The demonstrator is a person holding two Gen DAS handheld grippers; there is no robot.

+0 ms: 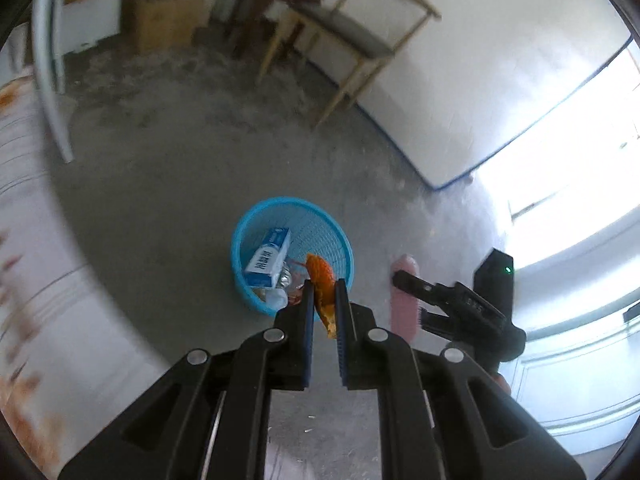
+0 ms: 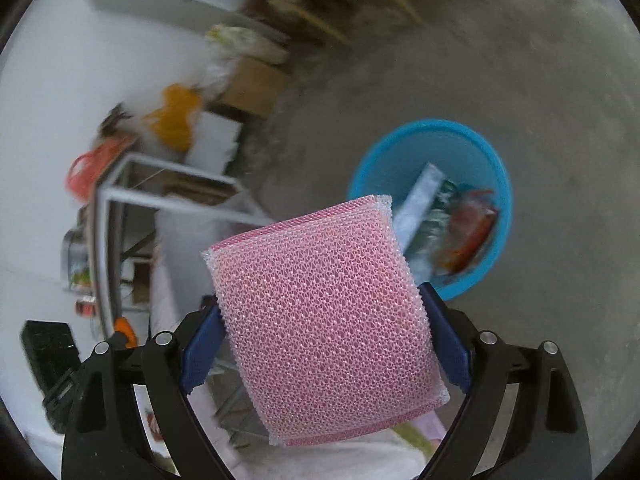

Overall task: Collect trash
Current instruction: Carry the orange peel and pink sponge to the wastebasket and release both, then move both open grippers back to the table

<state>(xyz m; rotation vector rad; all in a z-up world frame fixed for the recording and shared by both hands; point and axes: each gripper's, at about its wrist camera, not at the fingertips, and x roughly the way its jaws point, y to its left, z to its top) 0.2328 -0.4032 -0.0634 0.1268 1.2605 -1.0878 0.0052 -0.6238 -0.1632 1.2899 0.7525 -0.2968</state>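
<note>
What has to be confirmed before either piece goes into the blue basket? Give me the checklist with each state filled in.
1. Left gripper pinching the orange peel: ok.
2. Right gripper clamped on the pink mesh sponge: ok.
3. Blue basket upright on the floor, mouth clear: ok.
4. Room left above the toothpaste box and wrappers: ok.
5. Peel directly over the basket: cannot tell.
6. Sponge over the basket: not ok, it appears off to one side.

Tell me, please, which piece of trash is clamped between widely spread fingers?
The pink mesh scouring sponge in the right hand-held gripper; the thin orange peel sits in the left hand-held gripper, nearly closed.
</note>
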